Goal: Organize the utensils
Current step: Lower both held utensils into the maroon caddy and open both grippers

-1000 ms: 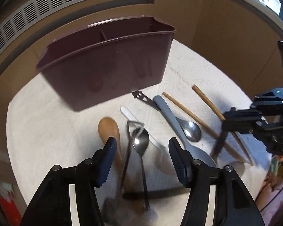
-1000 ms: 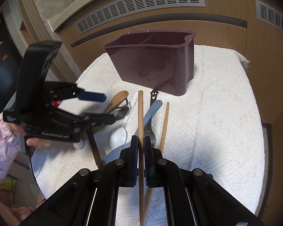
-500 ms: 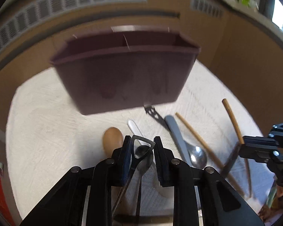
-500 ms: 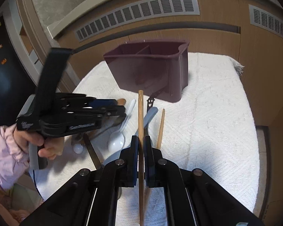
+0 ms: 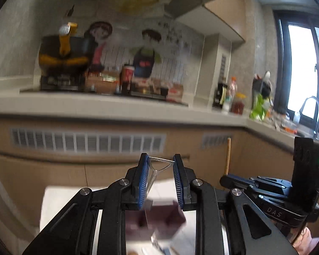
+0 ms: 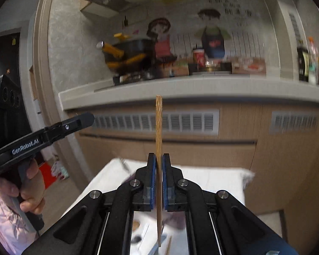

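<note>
My left gripper [image 5: 160, 159] is shut on a metal utensil [image 5: 157, 165] with a triangular looped handle end, held upright high above the table. My right gripper [image 6: 158, 157] is shut on a wooden chopstick [image 6: 158, 127], held upright with its tip hanging below the jaws. The maroon utensil caddy [image 5: 159, 218] lies blurred far below the left gripper, on the white cloth [image 5: 61, 201]. The right gripper and its chopstick [image 5: 228, 155] show at the right of the left wrist view. The left gripper's body [image 6: 42, 136] shows at the left of the right wrist view.
A kitchen counter [image 6: 180, 89] with a pot, bottles and a cartoon wall picture runs behind. Cabinet fronts with vent grilles [image 5: 87, 142] stand beyond the table. Loose utensils [image 6: 142, 235] lie blurred on the cloth below the right gripper.
Both grippers have lifted and tilted up from the table, carrying the metal utensil and the chopstick. The caddy has dropped to the bottom of both views.
</note>
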`<control>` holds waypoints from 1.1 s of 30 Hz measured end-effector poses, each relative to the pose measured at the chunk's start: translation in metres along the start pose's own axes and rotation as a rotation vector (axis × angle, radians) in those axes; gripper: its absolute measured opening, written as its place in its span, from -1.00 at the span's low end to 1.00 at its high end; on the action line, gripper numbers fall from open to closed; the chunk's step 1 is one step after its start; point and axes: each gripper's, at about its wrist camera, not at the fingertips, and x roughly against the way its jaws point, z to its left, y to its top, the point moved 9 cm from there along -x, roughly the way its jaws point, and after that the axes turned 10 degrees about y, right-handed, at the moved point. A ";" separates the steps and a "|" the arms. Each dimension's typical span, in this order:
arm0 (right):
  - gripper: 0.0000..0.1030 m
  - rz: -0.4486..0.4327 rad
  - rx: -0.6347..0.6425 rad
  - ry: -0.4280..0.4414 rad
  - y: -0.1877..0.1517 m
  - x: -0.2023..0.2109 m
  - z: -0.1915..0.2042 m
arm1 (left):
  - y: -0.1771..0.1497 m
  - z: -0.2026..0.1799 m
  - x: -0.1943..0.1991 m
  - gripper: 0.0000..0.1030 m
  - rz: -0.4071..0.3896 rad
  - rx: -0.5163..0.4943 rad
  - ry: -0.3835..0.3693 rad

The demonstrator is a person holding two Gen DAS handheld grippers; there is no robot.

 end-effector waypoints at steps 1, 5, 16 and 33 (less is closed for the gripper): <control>-0.91 -0.009 0.013 -0.009 0.010 -0.004 -0.001 | 0.008 0.001 -0.007 -0.53 0.003 0.005 -0.005; -0.91 -0.004 0.039 -0.039 0.031 -0.028 -0.007 | 0.024 0.011 -0.035 -0.53 0.035 0.004 0.003; -0.91 0.046 0.035 -0.061 0.004 -0.081 -0.034 | -0.013 0.019 -0.090 -0.53 0.133 0.036 -0.031; -0.34 0.186 -0.037 -0.084 -0.072 -0.092 -0.052 | -0.103 0.049 -0.106 -0.12 0.286 0.096 0.081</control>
